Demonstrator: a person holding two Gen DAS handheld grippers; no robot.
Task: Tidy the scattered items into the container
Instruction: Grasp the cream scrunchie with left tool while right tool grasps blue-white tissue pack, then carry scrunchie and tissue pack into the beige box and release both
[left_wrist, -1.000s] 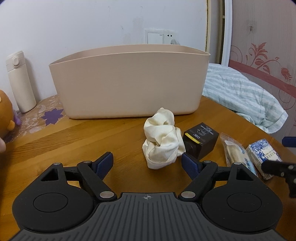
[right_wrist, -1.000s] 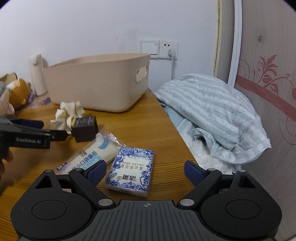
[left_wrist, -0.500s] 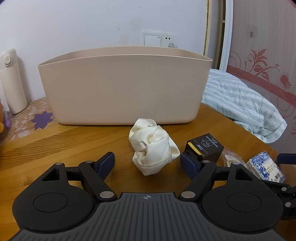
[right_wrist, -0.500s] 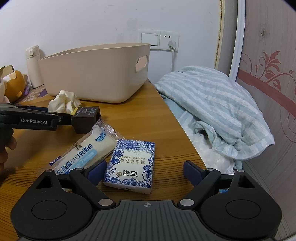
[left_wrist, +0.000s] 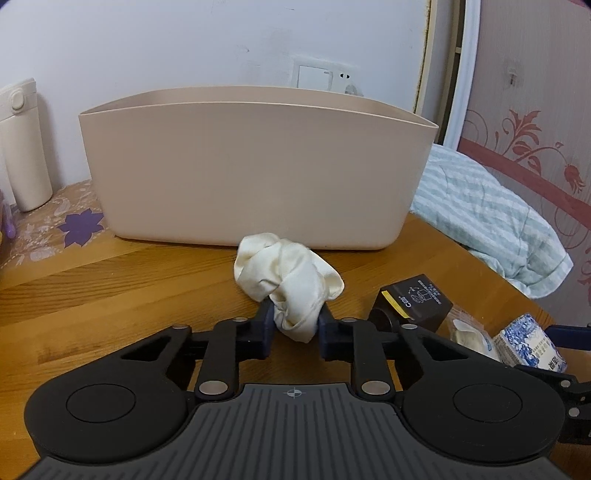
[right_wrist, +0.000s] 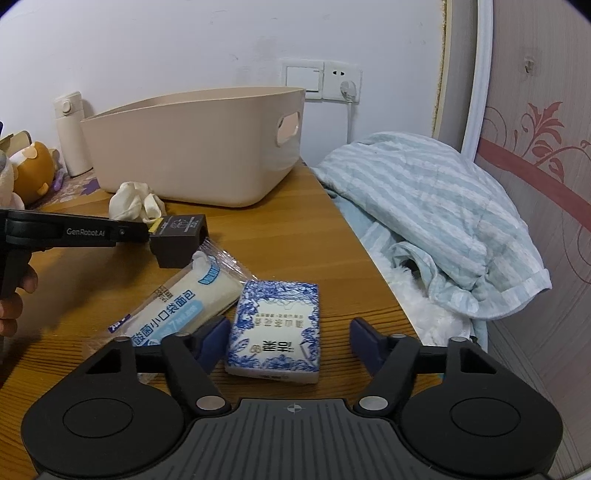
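Note:
My left gripper (left_wrist: 294, 325) is shut on a crumpled cream cloth (left_wrist: 288, 280), which rests on the wooden table in front of the beige container (left_wrist: 255, 173). The cloth (right_wrist: 135, 201) and container (right_wrist: 195, 144) also show in the right wrist view. My right gripper (right_wrist: 288, 341) is open, low over the table, with a blue-and-white tissue pack (right_wrist: 275, 326) between its fingers. A wrapped bread packet (right_wrist: 177, 306) and a small black box (right_wrist: 177, 240) lie to its left. The box (left_wrist: 413, 301) and tissue pack (left_wrist: 532, 345) sit right of my left gripper.
A white flask (left_wrist: 24, 144) stands left of the container on a flowered mat. A plush toy (right_wrist: 31, 171) sits at the far left. A striped blanket (right_wrist: 432, 218) lies beyond the table's right edge (right_wrist: 369, 254). A wall socket (right_wrist: 341, 83) is behind the container.
My left gripper moved forward around the cream cloth and shut on it. My right gripper moved slightly closer to the tissue pack and stayed open.

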